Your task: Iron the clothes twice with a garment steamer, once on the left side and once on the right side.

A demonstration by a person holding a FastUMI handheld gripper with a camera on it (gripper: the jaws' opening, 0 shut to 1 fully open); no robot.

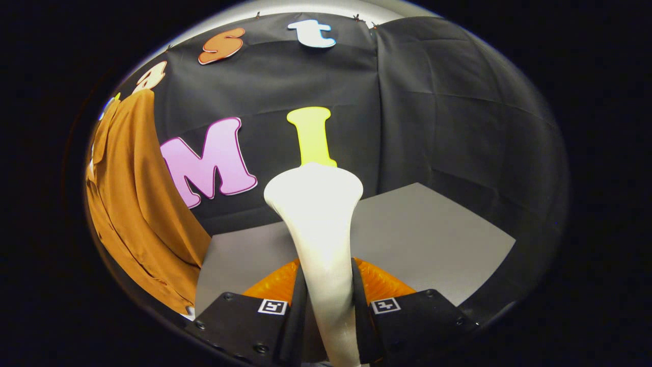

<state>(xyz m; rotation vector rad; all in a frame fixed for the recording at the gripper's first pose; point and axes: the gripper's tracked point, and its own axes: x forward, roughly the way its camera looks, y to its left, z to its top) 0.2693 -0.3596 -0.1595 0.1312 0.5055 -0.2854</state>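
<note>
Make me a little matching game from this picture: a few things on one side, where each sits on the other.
Things:
1. garment steamer
2. brown garment
3. grey table
4. gripper

Places:
A. hanging off to the left, against the black cloth
B. clamped between the two fingers
C. lying flat beyond the fingers
D. shut on the steamer's handle

Pairs: 1-B, 2-A, 3-C, 4-D

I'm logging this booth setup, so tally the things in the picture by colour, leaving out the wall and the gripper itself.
White: 1, the garment steamer, clamped between the fingers of the gripper.
Brown: 1, the hanging garment, off to the left beyond the fingers.
Grey: 1, the table.
Total: 3.
</note>
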